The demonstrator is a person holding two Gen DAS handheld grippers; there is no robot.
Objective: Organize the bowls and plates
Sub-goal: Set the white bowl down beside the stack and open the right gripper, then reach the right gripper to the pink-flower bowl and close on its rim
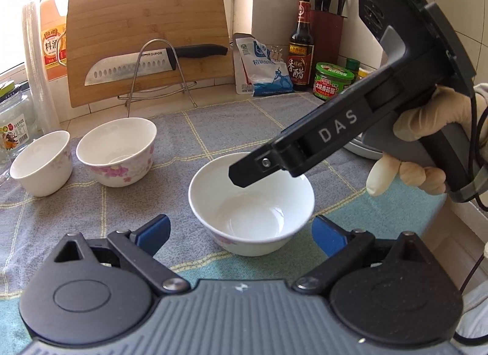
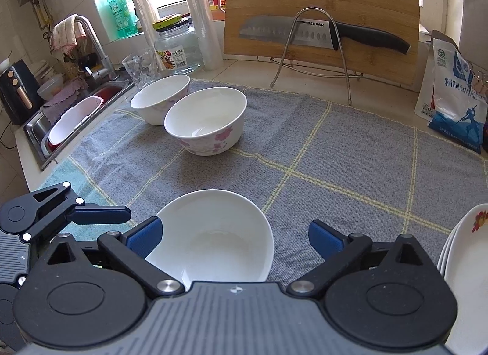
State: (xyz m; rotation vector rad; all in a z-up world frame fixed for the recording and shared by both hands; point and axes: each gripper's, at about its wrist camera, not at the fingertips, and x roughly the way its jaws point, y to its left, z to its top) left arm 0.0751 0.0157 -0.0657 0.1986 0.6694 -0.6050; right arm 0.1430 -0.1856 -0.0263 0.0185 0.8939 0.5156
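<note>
A white bowl (image 1: 250,202) with pink flowers stands upright on the grey checked cloth (image 1: 213,129). My left gripper (image 1: 241,233) is open, its blue pads (image 1: 152,230) on either side of the bowl's near wall and apart from it. One black finger of my right gripper (image 1: 244,176) hangs over the bowl's far rim. In the right wrist view the same bowl (image 2: 213,239) lies between the wide-open jaws of my right gripper (image 2: 235,239), and the left pad (image 2: 146,236) is at its rim. Two more flowered bowls (image 2: 207,120) (image 2: 160,98) stand side by side further back.
A stack of white plates (image 2: 466,263) sits at the right edge. Behind the cloth a cutting board (image 2: 320,13) with a knife (image 2: 305,33) leans on a wire rack. Bottles, jars and a salt bag (image 2: 454,101) line the wall. A sink (image 2: 76,117) lies to the left.
</note>
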